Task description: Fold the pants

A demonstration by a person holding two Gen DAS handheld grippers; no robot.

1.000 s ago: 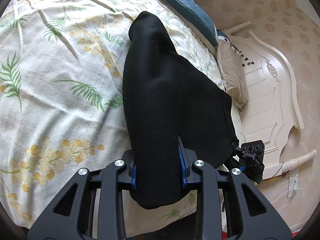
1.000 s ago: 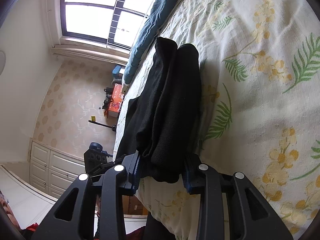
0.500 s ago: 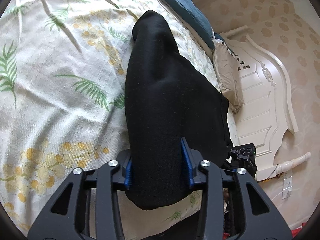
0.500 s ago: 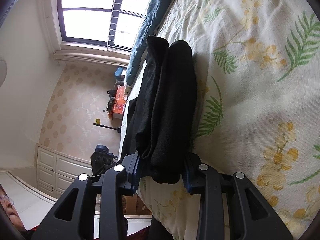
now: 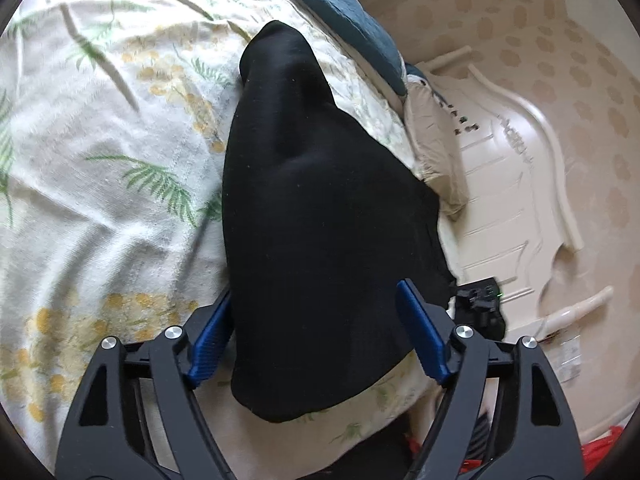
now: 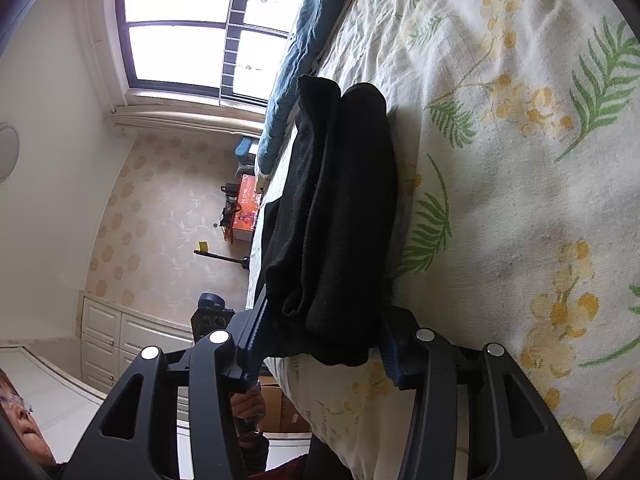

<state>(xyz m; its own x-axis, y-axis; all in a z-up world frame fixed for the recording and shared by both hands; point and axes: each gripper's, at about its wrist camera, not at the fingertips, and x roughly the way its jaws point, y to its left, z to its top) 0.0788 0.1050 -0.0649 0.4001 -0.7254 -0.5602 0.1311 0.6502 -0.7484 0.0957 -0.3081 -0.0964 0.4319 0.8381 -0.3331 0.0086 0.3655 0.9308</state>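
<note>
Release on the bedspread: the left gripper [image 5: 318, 328], at six o'clock in its own wrist view, has just been opening. Its blue-padded fingers [image 5: 420, 330] now stand spread clear of the folded black knit pants [image 5: 316, 216], which a second ago they pinched at the near end. Daylight shows between the right-hand pad and the cloth; the left-hand pad lies just beside the fabric's edge without pressing it. The pants lie between the jaws, resting on their own on the cream bedspread printed with green fronds and yellow blossoms [image 5: 100, 184].

In the right wrist view the right gripper [image 6: 320, 334] has also just been opening, less widely. The doubled bundle still sits between its jaws, and whether the pads still bear on the cloth cannot be told.

From six o'clock the pants run toward twelve o'clock as a long narrow bundle, leg laid over leg, close to the bed's edge. Beyond them lie a dark blue quilt [image 5: 340, 12] at one o'clock and a white carved headboard [image 5: 516, 184] at three o'clock.

Judged from this, the lengthwise fold is down and being let go; a crosswise fold likely remains.
</note>
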